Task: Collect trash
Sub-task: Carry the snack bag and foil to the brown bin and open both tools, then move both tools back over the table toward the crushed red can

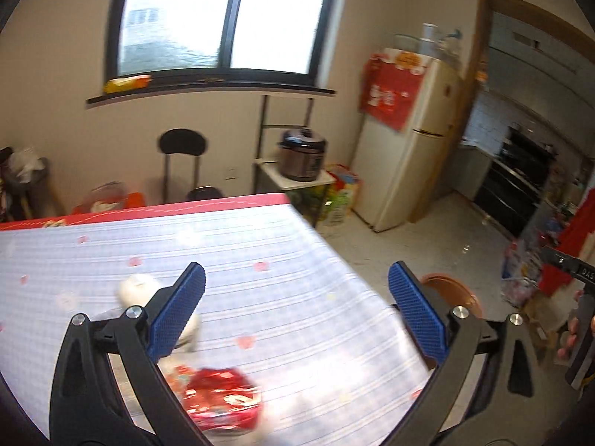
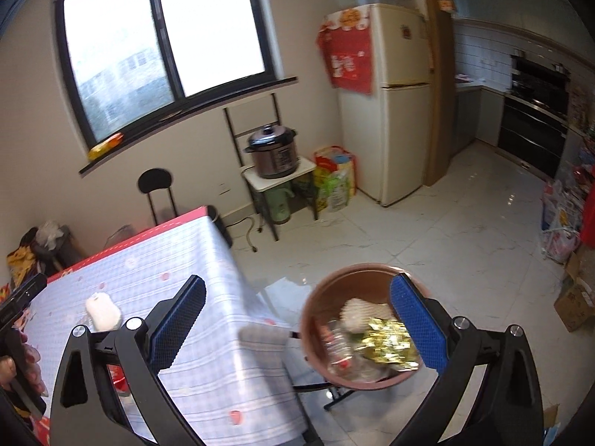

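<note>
Left tool (image 1: 296,310) spread wide, empty, above the desk (image 1: 297,252). Right tool (image 2: 297,321) also spread, empty, over the desk edge and the brown bin (image 2: 316,304) just beside it on the floor. Bin already holds a gold wrapper (image 2: 390,342), a clear bottle (image 2: 338,345) and a white wad. Left on the desk: red wrapper (image 1: 223,401) near the left tool, white crumpled piece (image 1: 135,288) beyond it. Judged partly done, two pieces to go.

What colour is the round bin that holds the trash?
Brown round bin; the right wrist view shows it best.
</note>
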